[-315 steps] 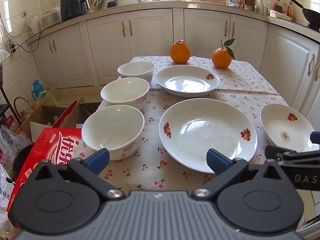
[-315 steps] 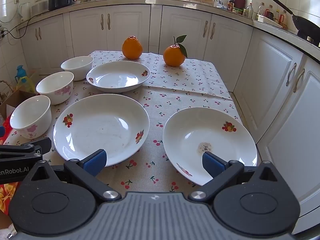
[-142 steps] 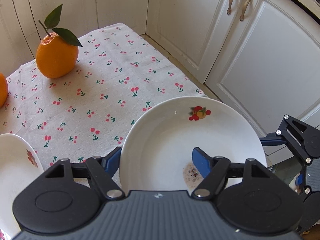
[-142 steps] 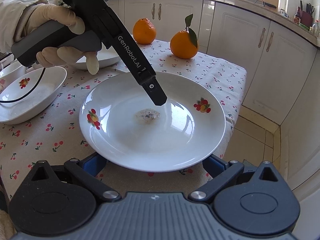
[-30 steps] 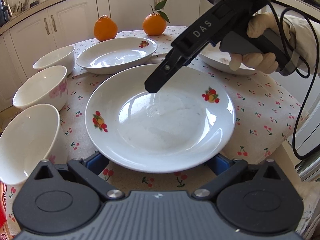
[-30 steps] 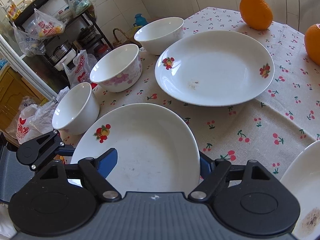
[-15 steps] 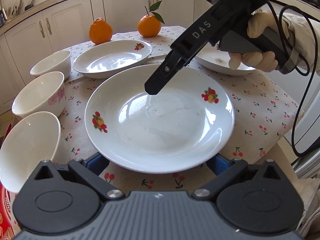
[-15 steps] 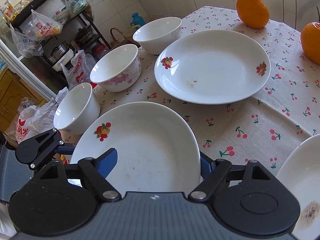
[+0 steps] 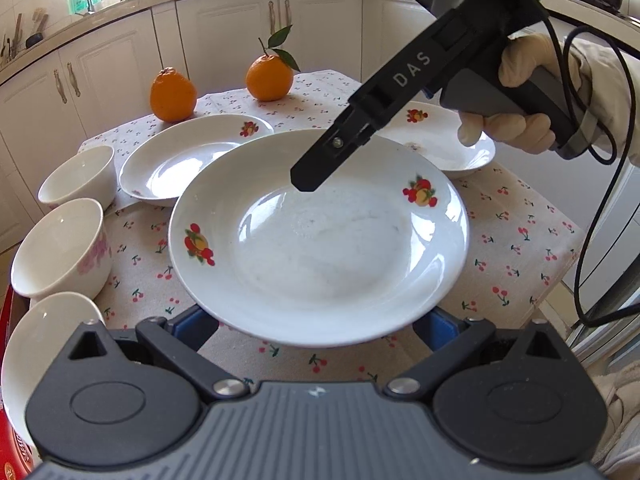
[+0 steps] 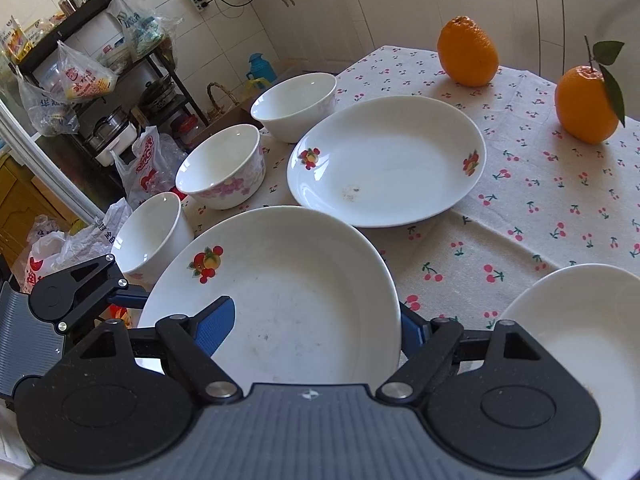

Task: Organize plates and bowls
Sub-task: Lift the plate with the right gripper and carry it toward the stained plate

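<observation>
A large white plate [image 9: 320, 248] with fruit prints hangs a little above the cherry-print tablecloth [image 9: 512, 248]. My left gripper [image 9: 316, 328] is open, both fingers tucked under the plate's near rim. My right gripper [image 10: 312, 328] is shut on the large plate [image 10: 280, 292]: one blue pad lies inside the dish and the other is outside the rim. From the left wrist, the right gripper's inner finger [image 9: 312, 176] touches the plate's far side. An oval plate [image 9: 192, 160] and a third plate [image 9: 440, 148] lie behind. Three bowls [image 10: 224, 168] line the table's side.
Two oranges [image 9: 172, 94] [image 9: 269, 78] stand at the table's far end. White cabinets [image 9: 120, 64] run behind the table. A rack with bags and pots [image 10: 80, 80] stands beside the bowls. A gloved hand [image 9: 504, 120] and its cable hang over the right side.
Both grippers have risen with the large plate; it now overlaps the oval plate in the left wrist view. Both grips look unchanged.
</observation>
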### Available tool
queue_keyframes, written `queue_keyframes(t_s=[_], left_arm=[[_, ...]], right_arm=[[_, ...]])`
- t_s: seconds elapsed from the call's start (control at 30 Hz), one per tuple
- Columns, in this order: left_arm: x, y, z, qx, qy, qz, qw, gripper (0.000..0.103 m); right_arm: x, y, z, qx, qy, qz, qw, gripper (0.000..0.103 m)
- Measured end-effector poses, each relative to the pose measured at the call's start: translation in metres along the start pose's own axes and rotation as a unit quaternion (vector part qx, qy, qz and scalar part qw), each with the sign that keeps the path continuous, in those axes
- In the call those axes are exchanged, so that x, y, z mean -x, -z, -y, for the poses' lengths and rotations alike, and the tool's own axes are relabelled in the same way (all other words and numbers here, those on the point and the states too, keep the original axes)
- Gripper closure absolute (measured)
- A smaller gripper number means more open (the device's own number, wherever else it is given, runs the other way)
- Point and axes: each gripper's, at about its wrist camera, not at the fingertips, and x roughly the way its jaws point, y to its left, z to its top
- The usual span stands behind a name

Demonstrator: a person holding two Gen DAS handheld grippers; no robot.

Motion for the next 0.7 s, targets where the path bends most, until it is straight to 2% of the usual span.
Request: queue_keyframes(t_s=[0.3, 0.7], left_arm=[[-0.016, -0.028, 0.015, -0.019, 0.035, 0.005, 0.9992, 0.002], [-0.057, -0.068, 0.036, -0.057, 0.071, -0.003, 0.9958, 0.002]], right_arm=[[0.033, 0.01, 0.023, -0.02, 0.033, 0.025, 0.999, 0.016], [0.066, 0.028, 0.071, -0.061, 0.063, 0.047, 0.995, 0.016]])
